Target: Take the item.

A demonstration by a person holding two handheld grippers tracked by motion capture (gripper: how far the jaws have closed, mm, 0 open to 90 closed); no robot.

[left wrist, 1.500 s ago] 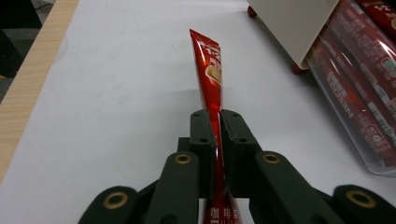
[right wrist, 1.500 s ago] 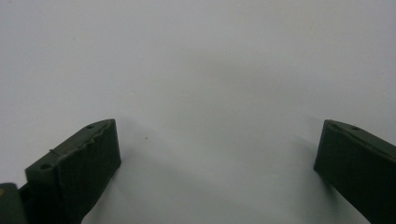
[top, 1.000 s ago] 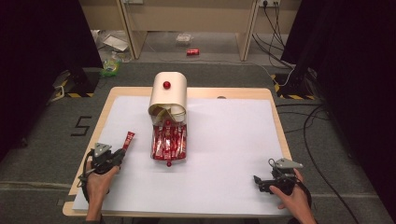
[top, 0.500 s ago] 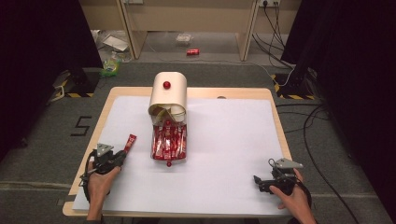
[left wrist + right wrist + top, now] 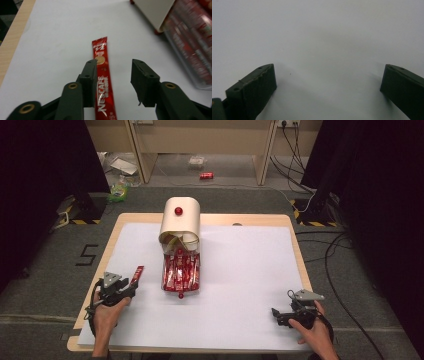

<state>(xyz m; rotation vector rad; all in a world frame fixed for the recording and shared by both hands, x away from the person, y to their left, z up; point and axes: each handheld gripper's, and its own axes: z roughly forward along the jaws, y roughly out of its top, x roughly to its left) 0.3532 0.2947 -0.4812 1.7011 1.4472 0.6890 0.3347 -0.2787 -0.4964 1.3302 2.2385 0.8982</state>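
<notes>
A red Nescafe stick sachet lies flat on the white sheet, left of the tray, also seen from above as a sachet. My left gripper has just been opening. Its jaws stand apart with the sachet's near end between them, close to the left pad, and nothing presses on it. In the high view the left gripper sits at the table's front left. My right gripper rests at the front right. In its own view the right gripper stands wide open over bare white sheet.
A beige round-topped dispenser with a red knob stands at the table's back middle. A clear tray full of several red sachets extends from it toward me; the tray lies right of the left jaws. The wooden table edge runs along the left.
The left gripper's jaws have parted and the sachet now lies loose on the sheet. The left hand shifted only slightly. The right hand has not moved.
</notes>
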